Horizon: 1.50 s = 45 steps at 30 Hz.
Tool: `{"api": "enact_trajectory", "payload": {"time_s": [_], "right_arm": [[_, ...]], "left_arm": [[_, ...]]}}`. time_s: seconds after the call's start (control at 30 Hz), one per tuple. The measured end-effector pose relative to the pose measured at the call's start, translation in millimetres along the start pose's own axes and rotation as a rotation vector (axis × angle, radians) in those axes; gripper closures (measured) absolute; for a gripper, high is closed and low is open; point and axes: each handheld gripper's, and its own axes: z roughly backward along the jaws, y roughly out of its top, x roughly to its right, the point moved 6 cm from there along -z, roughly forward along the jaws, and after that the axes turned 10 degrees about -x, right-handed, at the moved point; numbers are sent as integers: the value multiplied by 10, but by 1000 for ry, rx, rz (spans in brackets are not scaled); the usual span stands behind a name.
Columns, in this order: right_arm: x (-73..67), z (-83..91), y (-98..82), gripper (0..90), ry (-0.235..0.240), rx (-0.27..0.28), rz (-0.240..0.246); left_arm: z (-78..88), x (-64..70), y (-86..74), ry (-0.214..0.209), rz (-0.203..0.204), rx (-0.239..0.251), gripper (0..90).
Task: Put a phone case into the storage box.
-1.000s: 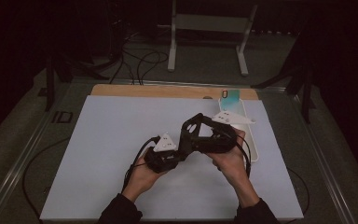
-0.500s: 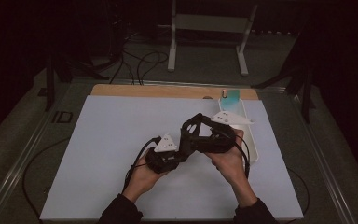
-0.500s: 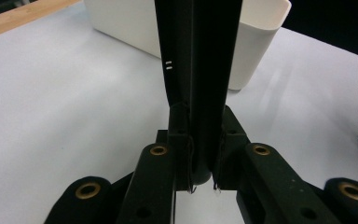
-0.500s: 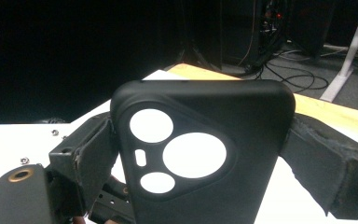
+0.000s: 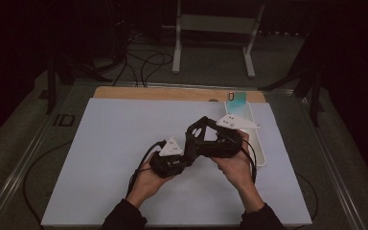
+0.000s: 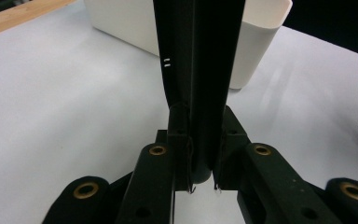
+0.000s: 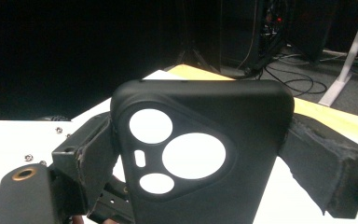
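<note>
Both grippers meet at lower centre of the high view. The left gripper [image 5: 188, 152] has its jaws closed on the edge of a black phone case [image 7: 200, 154]; the right gripper [image 5: 196, 132] clamps the case's sides. No lettering is legible. Beyond: white table [image 5: 100, 158], white tray [image 5: 258, 153], dark room.

Phone case [image 7: 205, 158] matte black, camera cutouts showing white through. Both grippers black, brass-coloured rivets, grey-white top plates. Mat [image 5: 115, 143] pale lavender-white. Table edge [image 5: 143, 93] light wood. Tray [image 6: 126, 21] white. Small teal item [image 5: 236, 98] at tray's far end.
</note>
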Motion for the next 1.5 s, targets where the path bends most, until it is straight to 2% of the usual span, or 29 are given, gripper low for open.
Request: {"api": "enact_trajectory", "payload": {"time_s": [0.17,0.3,0.6,0.73,0.87,0.9,1.1,1.5], "right_arm": [[5,0,2,138,-2,2,4],[25,4,7,138,-7,9,0],[128,12,1,138,-29,16,-23],[151,12,1,139,-41,17,-20],[172,11,2,138,-43,16,-26],[181,9,3,138,-47,16,-25],[231,10,8,138,-61,16,-29],[338,12,31,138,-86,18,-36]], "left_arm": [[25,-14,-12,-8,11,11,655],[66,-47,-37,1,46,33,534],[242,-188,-118,87,105,98,265],[310,-284,-173,142,145,103,173],[389,-344,-220,167,167,123,118],[428,-382,-252,196,174,127,118],[540,-499,-367,261,199,140,26],[754,-648,-649,348,205,146,4]]}}
